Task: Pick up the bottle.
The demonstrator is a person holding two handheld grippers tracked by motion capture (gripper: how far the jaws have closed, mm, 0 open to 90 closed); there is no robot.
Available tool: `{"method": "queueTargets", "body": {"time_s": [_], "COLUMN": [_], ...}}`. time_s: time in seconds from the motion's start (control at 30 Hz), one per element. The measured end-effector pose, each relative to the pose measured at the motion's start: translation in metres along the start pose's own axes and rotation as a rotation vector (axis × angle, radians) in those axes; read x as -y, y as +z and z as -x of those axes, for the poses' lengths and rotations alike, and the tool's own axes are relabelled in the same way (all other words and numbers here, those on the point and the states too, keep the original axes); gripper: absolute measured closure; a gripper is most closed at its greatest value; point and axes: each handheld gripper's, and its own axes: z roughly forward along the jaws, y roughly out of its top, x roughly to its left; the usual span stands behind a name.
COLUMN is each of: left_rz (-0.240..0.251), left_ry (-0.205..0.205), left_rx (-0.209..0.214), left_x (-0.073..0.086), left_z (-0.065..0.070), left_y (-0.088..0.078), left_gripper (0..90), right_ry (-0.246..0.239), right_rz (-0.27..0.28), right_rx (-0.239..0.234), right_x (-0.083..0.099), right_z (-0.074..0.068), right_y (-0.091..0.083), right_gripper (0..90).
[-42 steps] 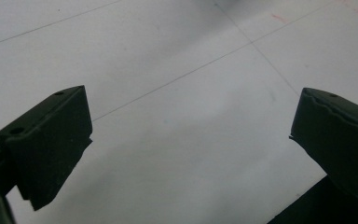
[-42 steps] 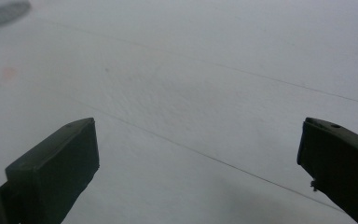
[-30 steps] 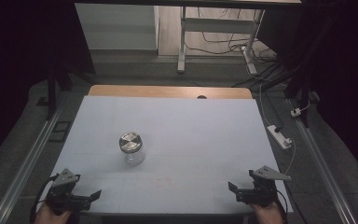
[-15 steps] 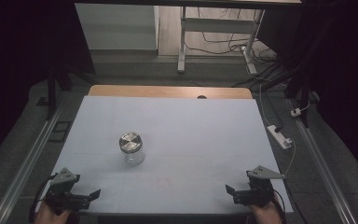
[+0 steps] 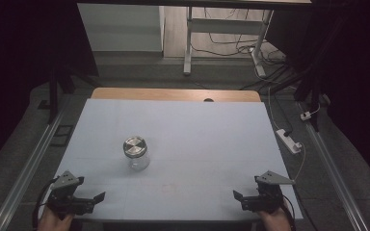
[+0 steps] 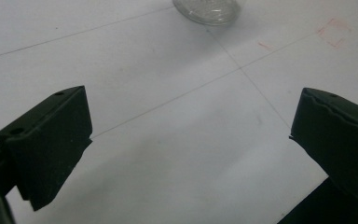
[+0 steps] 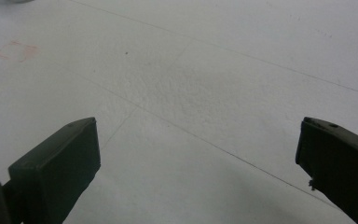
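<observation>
A clear glass jar point(image 5: 136, 153) with a round metal lid stands upright on the white table point(image 5: 197, 130), left of centre. Its base shows at the top of the left gripper view point(image 6: 207, 9). My left gripper point(image 5: 96, 198) rests at the front left corner, open, with bare table between its fingers point(image 6: 191, 135). The jar is well ahead of it. My right gripper point(image 5: 240, 198) sits at the front right corner; its jaws have just been opening and now stand wide apart with nothing between them point(image 7: 198, 154).
A faint red square mark point(image 6: 333, 31) is drawn on the table near the front middle, also in the right gripper view point(image 7: 16, 50). A wooden strip point(image 5: 173, 94) borders the far edge. A white power strip point(image 5: 289, 140) lies off the table's right side.
</observation>
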Motion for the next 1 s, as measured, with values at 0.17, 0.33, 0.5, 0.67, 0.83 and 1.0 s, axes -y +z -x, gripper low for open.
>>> {"method": "queueTargets", "body": {"time_s": [0.17,0.33,0.5,0.67,0.83,1.0], "left_rz": [0.027,0.048,0.041,0.048,0.064,0.068], "left_ry": [0.022,0.065,0.088,0.094,0.098,0.123], "left_rx": [0.049,0.076,0.087,0.098,0.100,0.086], "left_x": [-0.004,-0.011,-0.016,-0.021,-0.024,-0.030], "left_z": [-0.001,0.002,0.003,0.001,0.000,-0.001], "left_y": [0.001,0.006,0.013,0.018,0.024,0.032], "left_gripper": [0.0,0.0,0.0,0.0,0.0,0.0], "right_ry": [0.001,0.002,0.002,0.003,0.001,0.001], "right_rz": [-0.002,-0.003,-0.005,-0.006,-0.009,-0.011], "right_rx": [0.000,0.000,-0.001,-0.004,-0.005,-0.006], "right_x": [0.000,0.000,0.000,0.000,0.000,0.000], "right_z": [0.000,0.001,0.001,0.000,0.001,0.001], "right_y": [0.000,0.000,0.001,0.001,0.001,0.001], "right_gripper": [0.1,0.1,0.2,0.2,0.2,0.2]}}
